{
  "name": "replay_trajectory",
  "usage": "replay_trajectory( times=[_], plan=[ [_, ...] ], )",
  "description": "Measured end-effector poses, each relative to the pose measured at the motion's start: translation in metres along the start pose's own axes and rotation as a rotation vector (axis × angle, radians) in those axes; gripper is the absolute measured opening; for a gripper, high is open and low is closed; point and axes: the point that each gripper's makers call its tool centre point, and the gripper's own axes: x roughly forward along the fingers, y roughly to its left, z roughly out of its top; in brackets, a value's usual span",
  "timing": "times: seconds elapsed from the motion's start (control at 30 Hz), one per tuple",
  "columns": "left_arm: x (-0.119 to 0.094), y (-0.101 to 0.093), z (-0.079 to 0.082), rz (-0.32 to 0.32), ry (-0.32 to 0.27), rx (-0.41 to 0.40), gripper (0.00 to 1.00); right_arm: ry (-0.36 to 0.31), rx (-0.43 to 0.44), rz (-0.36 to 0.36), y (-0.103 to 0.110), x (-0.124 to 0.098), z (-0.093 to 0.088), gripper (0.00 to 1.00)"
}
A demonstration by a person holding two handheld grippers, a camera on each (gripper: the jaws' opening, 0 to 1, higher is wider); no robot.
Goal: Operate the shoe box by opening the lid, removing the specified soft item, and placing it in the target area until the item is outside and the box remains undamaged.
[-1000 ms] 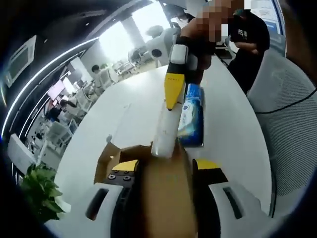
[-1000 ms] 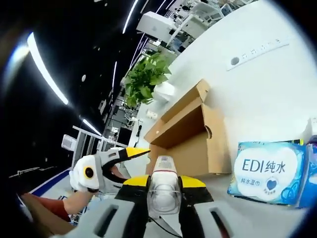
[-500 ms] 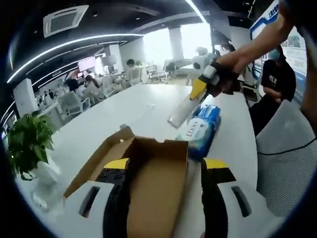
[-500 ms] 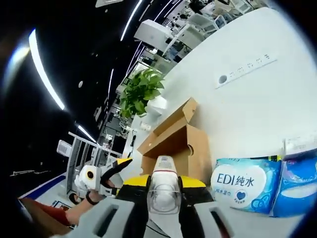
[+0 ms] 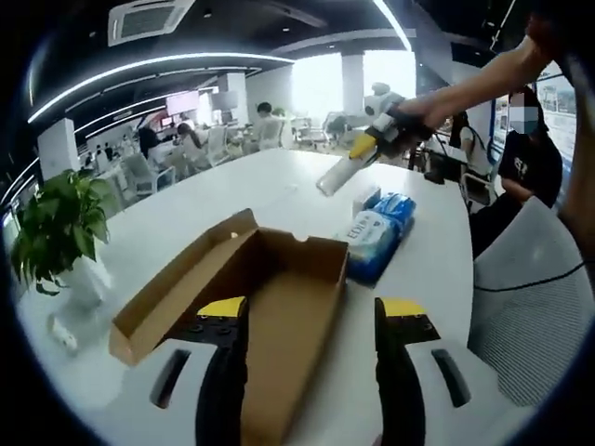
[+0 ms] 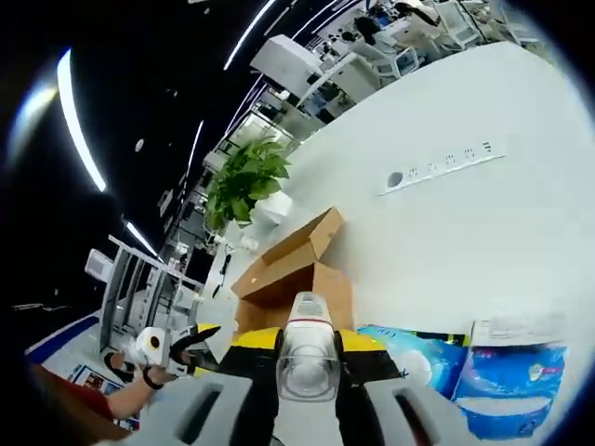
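Observation:
The brown cardboard shoe box point(image 5: 279, 288) lies on the white table point(image 5: 232, 200) with its lid point(image 5: 181, 288) folded out to the left. My left gripper point(image 5: 311, 311) is open, and the box's near end sits between its jaws. My right gripper point(image 5: 361, 147) hangs in the air beyond the box, shut on a long white translucent item point(image 5: 335, 177). In the right gripper view that white item point(image 6: 305, 348) is pinched by the right gripper point(image 6: 307, 339), with the box point(image 6: 293, 274) below. The left gripper point(image 6: 204, 333) shows at lower left, in a hand.
Blue wet-wipe packs point(image 5: 376, 232) point(image 6: 507, 390) and a small white carton point(image 5: 364, 197) lie right of the box. A potted plant point(image 5: 60, 223) stands at the table's left. A socket strip point(image 6: 437, 167) is set in the tabletop. A white chair point(image 5: 530, 288) and a person are at right.
My right gripper has carried the white item higher and farther from the box. The left gripper view has pulled back and levelled, so the whole open box now shows.

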Motion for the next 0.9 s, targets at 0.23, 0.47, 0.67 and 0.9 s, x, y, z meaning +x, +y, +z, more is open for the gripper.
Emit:
replay_trajectory(
  times=[0.23, 0.47, 0.67, 0.9],
  plan=[
    [-0.003, -0.004, -0.002, -0.006, 0.005, 0.0, 0.53, 0.094, -0.167, -0.122, -0.029, -0.01, 0.013, 0.17],
    [-0.004, -0.01, -0.003, -0.014, 0.013, 0.006, 0.52, 0.213, -0.34, -0.206, -0.047, -0.011, 0.021, 0.17],
    [-0.007, -0.011, -0.003, -0.013, 0.015, 0.011, 0.52, 0.361, -0.528, -0.271, -0.063, -0.004, 0.012, 0.17],
    [-0.011, -0.011, -0.007, -0.007, 0.019, 0.012, 0.51, 0.499, -0.717, -0.308, -0.077, 0.006, 0.002, 0.17]
  ],
)
